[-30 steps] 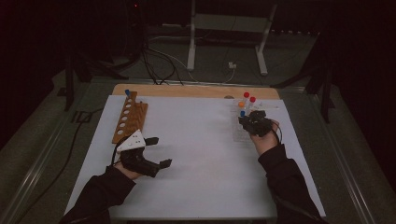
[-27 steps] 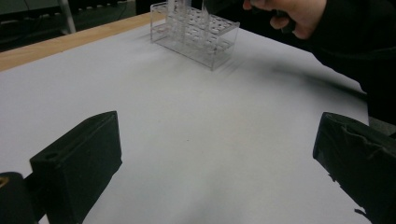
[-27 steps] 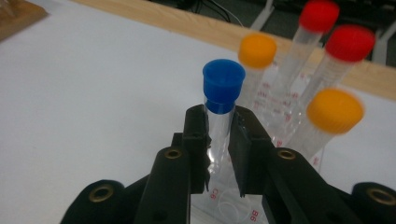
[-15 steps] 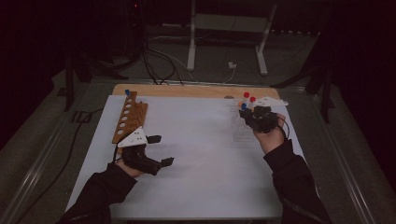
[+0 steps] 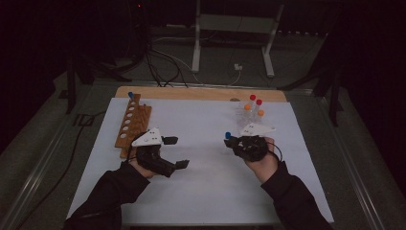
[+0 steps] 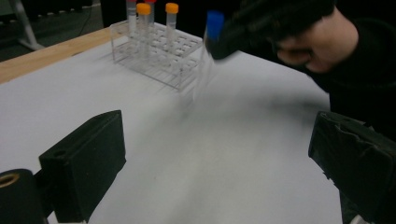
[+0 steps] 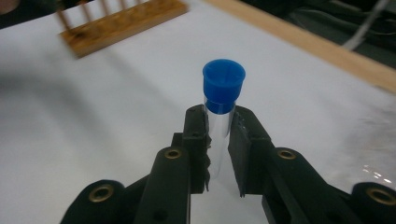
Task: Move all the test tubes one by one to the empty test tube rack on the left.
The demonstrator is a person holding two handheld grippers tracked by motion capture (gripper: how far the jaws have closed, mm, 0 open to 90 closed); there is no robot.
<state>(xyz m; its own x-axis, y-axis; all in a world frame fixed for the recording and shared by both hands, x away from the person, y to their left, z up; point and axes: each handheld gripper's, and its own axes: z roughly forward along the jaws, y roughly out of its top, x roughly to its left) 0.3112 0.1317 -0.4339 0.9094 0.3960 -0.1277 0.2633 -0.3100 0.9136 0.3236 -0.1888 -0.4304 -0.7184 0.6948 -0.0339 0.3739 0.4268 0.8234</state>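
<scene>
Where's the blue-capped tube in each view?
High view: blue-capped tube right of centre, in the right hand-held gripper.
Left gripper view: top centre, blurred.
Right gripper view: centre, clamped between the jaws.
Shared landmark: white table sheet.

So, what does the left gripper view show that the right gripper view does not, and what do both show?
Left gripper view alone: the clear plastic rack with orange-capped tubes, the person's right hand, and the open left hand-held gripper.

Right gripper view alone: the wooden rack at the top left and the right hand-held gripper from close up, shut on the tube just below its cap.

Both: the blue-capped tube and the white table cover.
</scene>
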